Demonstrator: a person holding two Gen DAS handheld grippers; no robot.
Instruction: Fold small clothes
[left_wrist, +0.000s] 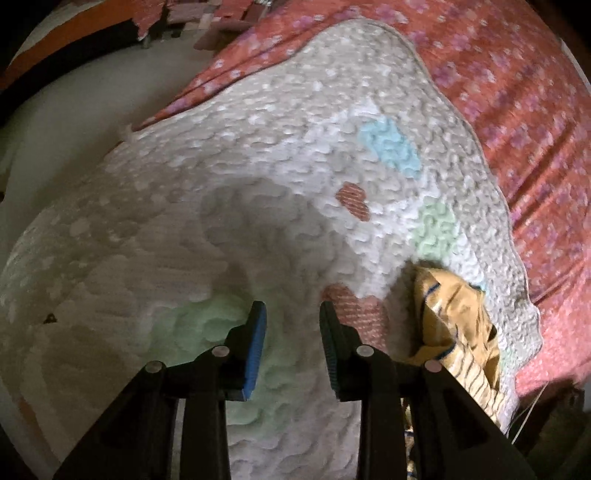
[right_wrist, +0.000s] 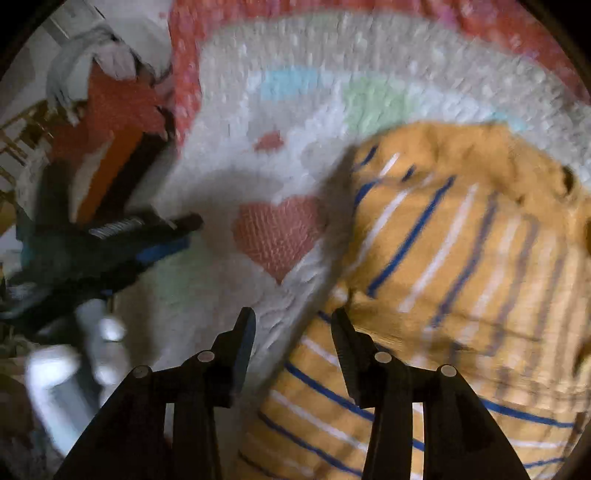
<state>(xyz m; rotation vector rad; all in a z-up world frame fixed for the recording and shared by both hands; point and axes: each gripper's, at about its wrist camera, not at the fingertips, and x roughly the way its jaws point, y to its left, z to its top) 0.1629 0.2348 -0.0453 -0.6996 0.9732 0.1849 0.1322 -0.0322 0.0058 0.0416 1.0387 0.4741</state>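
Observation:
A small yellow garment with blue and white stripes (right_wrist: 454, 258) lies crumpled on a white textured mat (right_wrist: 229, 177) with hearts and pastel patches. It also shows at the lower right of the left wrist view (left_wrist: 454, 321). My right gripper (right_wrist: 293, 317) is open and empty, just over the garment's left edge. My left gripper (left_wrist: 293, 314) is open and empty above the mat (left_wrist: 221, 206), left of the garment. The left gripper also shows at the left of the right wrist view (right_wrist: 162, 236).
The mat lies on a red floral bedspread (left_wrist: 517, 122). In the right wrist view, a pile of clothes (right_wrist: 107, 62) and an orange and black object (right_wrist: 122, 162) sit at the upper left. Pale floor (left_wrist: 74, 122) lies beyond the bed's left edge.

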